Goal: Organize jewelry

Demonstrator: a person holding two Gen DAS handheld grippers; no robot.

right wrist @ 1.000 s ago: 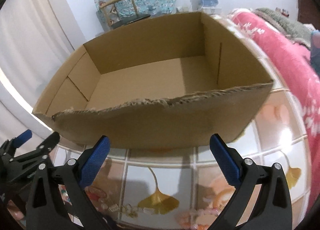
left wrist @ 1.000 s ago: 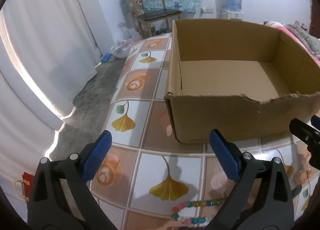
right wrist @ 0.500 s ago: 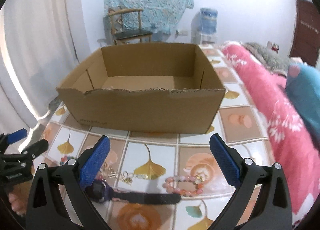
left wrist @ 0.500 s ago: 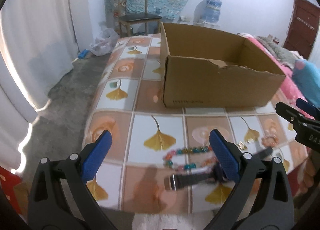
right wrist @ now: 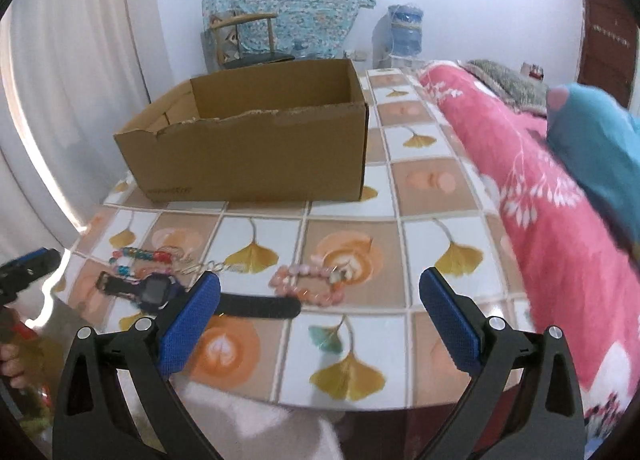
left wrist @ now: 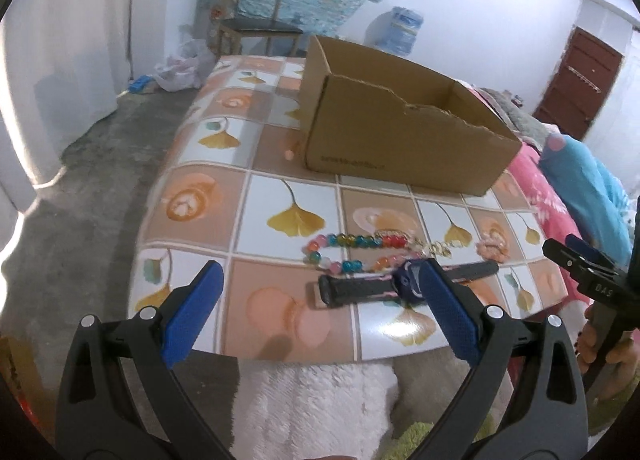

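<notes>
left gripper [left wrist: 318, 314]: black 2-finger frame with blue pads, spread wide, holding nothing, hanging off the near table edge.
right gripper [right wrist: 320, 314]: same build, also wide apart and empty, low at the near edge.
jewelry spot: all 4 pieces lie on the ginkgo-print tiled tablecloth [right wrist: 424, 196], near edge, well apart from the brown cardboard box [right wrist: 256, 158] at 12 o'clock.
multicolour glass-bead bracelet [left wrist: 352, 250]: at 1 o'clock in the left view, touching the small gold chain [left wrist: 434, 247].
dark-strap wristwatch with blue case [left wrist: 400, 287]: just below the beads, partly behind our left gripper's right pad.
pink bead bracelet [right wrist: 308, 285]: at 12 o'clock of the right gripper, close to the strap tip.
risk 1: beads, chain and watch crowd together; we judge a pinch here could snag 2 pieces and drag the rest.
risk 2: round glassy beads likely slip or roll from flat pads.
risk 3: pieces sit near the table edge; a nudge could send them off.
risk 4: box front rim is torn and high; a low carry could catch a dangling strand.
risk 5: both grippers work 1 small patch, so we expect they could collide.
</notes>
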